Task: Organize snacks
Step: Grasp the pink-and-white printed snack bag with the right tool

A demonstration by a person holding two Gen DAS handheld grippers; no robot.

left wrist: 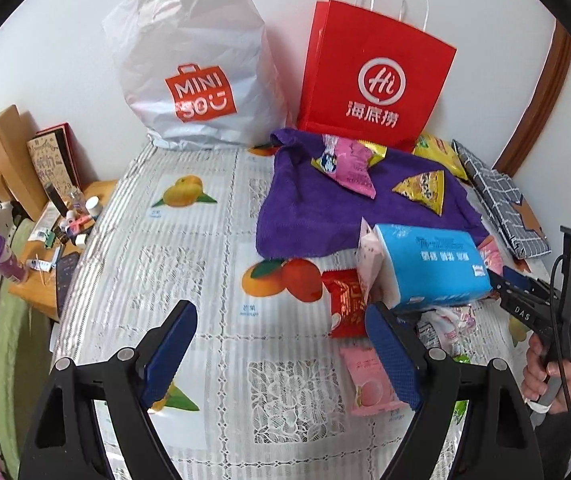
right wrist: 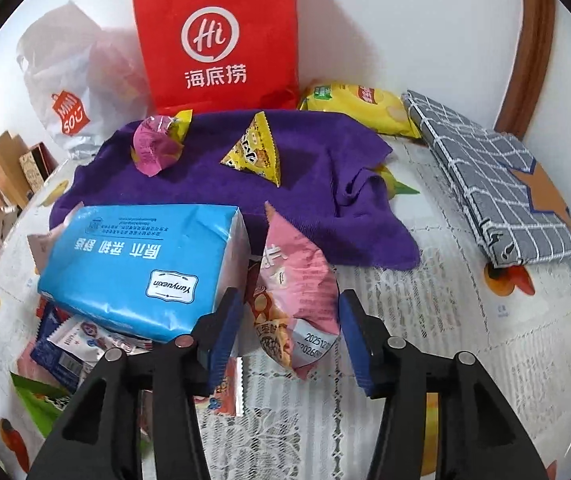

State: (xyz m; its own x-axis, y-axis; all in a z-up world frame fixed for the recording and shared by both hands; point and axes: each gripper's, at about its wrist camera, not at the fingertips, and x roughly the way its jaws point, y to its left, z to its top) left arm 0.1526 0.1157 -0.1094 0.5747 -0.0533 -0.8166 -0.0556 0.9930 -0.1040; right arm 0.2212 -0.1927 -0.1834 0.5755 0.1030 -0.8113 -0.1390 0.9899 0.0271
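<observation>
In the left wrist view my left gripper [left wrist: 279, 308] hangs open over bare tablecloth, with nothing between its fingers. Just right of it lie a red packet [left wrist: 343, 304] and a pink packet [left wrist: 373, 386]. A blue tissue pack [right wrist: 141, 268] rests on a heap of small snack packets [right wrist: 81, 340]. A pink snack bag [right wrist: 297, 292] stands tilted beside the pack, between the fingers of my right gripper [right wrist: 289, 294], whose pads touch both its sides. On the purple towel [right wrist: 317, 184] lie a pink-wrapped snack [right wrist: 155, 146] and a yellow triangular packet [right wrist: 255, 154].
A red paper bag [left wrist: 377, 76] and a white plastic bag [left wrist: 197, 72] stand against the back wall. A yellow chip bag [right wrist: 359, 106] and a grey checked folded cloth [right wrist: 493, 184] lie at the right. A cluttered wooden side table [left wrist: 57, 248] stands left of the table edge.
</observation>
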